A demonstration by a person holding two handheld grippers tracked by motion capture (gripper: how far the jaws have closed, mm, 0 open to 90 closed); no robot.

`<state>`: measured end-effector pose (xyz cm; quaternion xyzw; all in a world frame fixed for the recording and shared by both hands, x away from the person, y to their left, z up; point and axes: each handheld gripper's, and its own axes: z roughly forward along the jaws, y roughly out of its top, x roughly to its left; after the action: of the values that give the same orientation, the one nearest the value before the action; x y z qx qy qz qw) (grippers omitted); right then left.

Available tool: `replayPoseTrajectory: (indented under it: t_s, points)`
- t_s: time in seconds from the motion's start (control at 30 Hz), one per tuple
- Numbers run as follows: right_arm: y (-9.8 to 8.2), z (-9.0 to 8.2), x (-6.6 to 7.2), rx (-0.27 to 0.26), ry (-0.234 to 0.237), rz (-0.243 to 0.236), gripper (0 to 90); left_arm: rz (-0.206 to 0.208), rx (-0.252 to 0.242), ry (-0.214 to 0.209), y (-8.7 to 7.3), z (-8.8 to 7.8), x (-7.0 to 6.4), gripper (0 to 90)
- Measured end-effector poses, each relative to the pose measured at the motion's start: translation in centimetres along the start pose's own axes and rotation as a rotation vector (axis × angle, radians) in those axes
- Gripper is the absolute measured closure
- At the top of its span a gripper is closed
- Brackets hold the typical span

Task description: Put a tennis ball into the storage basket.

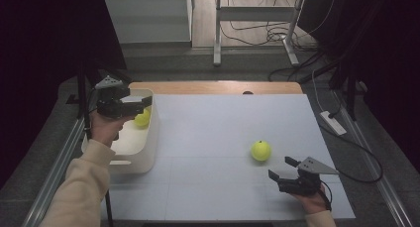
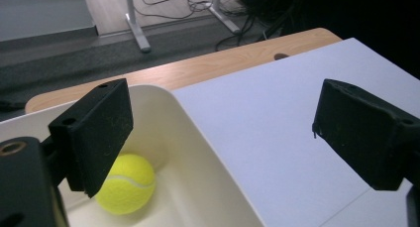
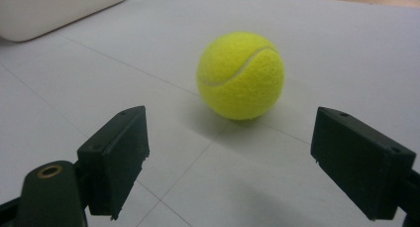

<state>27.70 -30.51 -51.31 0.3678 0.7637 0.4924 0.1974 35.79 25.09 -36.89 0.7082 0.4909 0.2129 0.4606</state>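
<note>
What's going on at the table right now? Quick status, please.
Left tongs open above white bin, one tennis ball inside. Right tongs open, near loose tennis ball, not touching. Nothing between.

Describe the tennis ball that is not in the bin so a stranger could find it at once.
Start at the white table and look toward its near right part. The ball lies bare on the surface there, just ahead of the right tool. The other ball lies inside the bin at the left edge.
</note>
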Motion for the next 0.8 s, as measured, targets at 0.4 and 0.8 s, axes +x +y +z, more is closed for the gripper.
replayPoseTrajectory:
  t_s: [0.4,0.8]
  points:
    - [0.0,0.1,-0.2,0.0,-0.005,0.011,15.1,-0.007,0.006,-0.067,-0.8,0.7,-1.0,8.9]
    - [0.0,0.2,-0.3,0.002,-0.004,0.016,15.1,0.04,-0.008,-0.138,-0.9,0.9,-3.4,8.9]
